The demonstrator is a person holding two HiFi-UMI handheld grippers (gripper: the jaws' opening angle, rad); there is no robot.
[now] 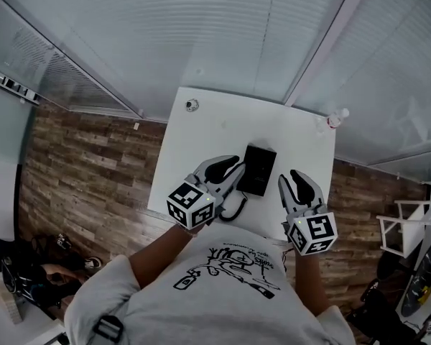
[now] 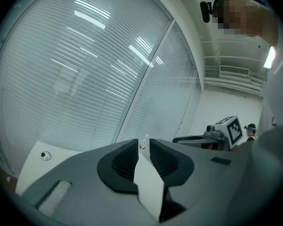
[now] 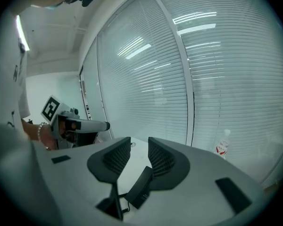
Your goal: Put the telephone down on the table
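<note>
The black telephone (image 1: pixel 257 169) lies flat on the white table (image 1: pixel 201 131), its coiled cord (image 1: pixel 233 210) trailing toward the near edge. Nothing holds it. My left gripper (image 1: pixel 237 169) hangs above the table just left of the phone, its jaws drawn together to a thin slit with nothing in it. My right gripper (image 1: pixel 293 178) hangs to the phone's right, jaws a narrow gap apart and empty. In the right gripper view the telephone (image 3: pixel 140 188) shows below, between the jaws. The left gripper view shows only bare table (image 2: pixel 148 187) through the slit.
A small bottle with a red label (image 1: pixel 335 119) stands at the table's far right corner. A small round object (image 1: pixel 192 105) sits at the far left. Glass walls with blinds (image 1: pixel 223 27) enclose the far side. Wood floor (image 1: pixel 86 171) lies left and right.
</note>
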